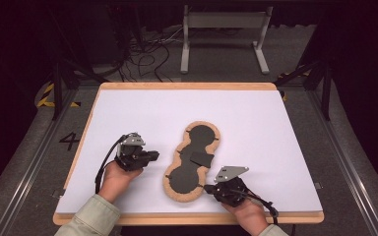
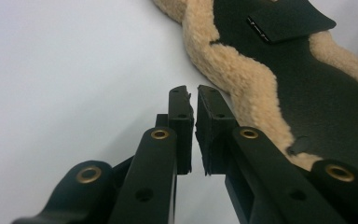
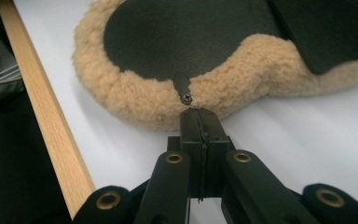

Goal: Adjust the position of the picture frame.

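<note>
Table (image 1: 142, 105): a white top with a wooden edge takes up the middle of the high view; the person's forearms enter from the bottom edge.

Pad (image 1: 193, 158): a peanut-shaped piece with a black face and a tan fleece border lies flat just below the centre of the high view. Its long axis runs from the lower left up to the upper right. A small black flap (image 1: 201, 158) sits on its waist.

Left gripper (image 1: 153, 156): at centre-left of the high view, pointing right toward the pad's waist but apart from it, bare table between. In the left gripper view its jaws stand nearly together with a thin slit between them, nothing held; the fleece border (image 2: 242, 79) lies just ahead and to the right.

Right gripper (image 1: 207, 187): at lower centre-right of the high view, its tip at the pad's near lobe. In the right gripper view its jaws are pressed together with nothing between them, tips just short of the fleece.

Tab (image 3: 183, 87): a little black strap end lies over the fleece directly ahead of the right gripper's tip, in line with the jaws, near but seemingly not touching.

Deciding relation: the right gripper is the nearer tool, and the tab lies straight along its axis. Any pinch there would, I judge, need the jaws spread first.
</note>
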The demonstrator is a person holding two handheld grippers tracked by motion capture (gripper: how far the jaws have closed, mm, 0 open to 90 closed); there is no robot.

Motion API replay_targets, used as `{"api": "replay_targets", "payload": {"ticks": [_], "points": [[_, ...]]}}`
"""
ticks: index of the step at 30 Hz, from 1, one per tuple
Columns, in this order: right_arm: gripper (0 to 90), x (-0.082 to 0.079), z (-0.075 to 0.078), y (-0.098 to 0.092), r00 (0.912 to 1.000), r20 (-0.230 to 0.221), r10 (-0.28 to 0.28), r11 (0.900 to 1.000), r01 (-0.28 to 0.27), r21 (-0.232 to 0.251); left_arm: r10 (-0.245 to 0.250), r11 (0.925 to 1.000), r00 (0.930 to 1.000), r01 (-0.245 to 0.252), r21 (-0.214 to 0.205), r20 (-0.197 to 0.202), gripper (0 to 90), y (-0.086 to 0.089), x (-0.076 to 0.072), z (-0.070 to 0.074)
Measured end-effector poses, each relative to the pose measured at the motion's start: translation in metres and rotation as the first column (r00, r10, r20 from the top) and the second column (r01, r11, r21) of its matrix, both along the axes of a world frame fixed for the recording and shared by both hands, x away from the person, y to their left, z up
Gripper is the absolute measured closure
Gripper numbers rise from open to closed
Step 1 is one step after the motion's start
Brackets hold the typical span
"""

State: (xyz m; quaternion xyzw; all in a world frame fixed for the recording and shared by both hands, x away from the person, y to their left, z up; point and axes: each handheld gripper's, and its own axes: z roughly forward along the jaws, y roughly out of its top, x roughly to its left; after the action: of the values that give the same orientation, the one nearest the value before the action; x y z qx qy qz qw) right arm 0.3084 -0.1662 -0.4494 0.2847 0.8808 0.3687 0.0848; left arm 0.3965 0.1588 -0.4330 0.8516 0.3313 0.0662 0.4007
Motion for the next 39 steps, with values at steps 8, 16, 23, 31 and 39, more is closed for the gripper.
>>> {"api": "replay_targets", "payload": {"ticks": [8, 16, 23, 31, 39], "points": [[90.0, 0.013, 0.000, 0.030, 0.9956, -0.005, 0.093, 0.9956, -0.093, -0.007, 0.015, 0.9999, 0.9999, -0.015, 0.001, -0.007, 82.3, 0.012, -0.011, -0.002], [90.0, 0.026, -0.001, 0.060, 0.9896, 0.003, 0.144, 0.9895, -0.144, -0.014, 0.043, 0.9991, 0.9991, -0.043, 0.007, 0.002, 82.1, 0.025, -0.018, -0.003], [90.0, 0.038, -0.004, 0.083, 0.9872, 0.016, 0.159, 0.9873, -0.159, -0.002, 0.068, 0.9977, 0.9977, -0.068, 0.000, 0.003, 82.0, 0.034, -0.021, -0.003], [90.0, 0.047, -0.009, 0.101, 0.9830, 0.002, 0.183, 0.9830, -0.183, -0.006, 0.083, 0.9965, 0.9966, -0.083, -0.007, -0.001, 81.8, 0.035, -0.020, -0.003], [90.0, 0.049, 0.009, 0.089, 0.9829, 0.011, 0.184, 0.9827, -0.184, 0.019, 0.112, 0.9928, 0.9936, -0.113, -0.042, -0.014, 80.8, 0.043, -0.016, -0.003]]}}
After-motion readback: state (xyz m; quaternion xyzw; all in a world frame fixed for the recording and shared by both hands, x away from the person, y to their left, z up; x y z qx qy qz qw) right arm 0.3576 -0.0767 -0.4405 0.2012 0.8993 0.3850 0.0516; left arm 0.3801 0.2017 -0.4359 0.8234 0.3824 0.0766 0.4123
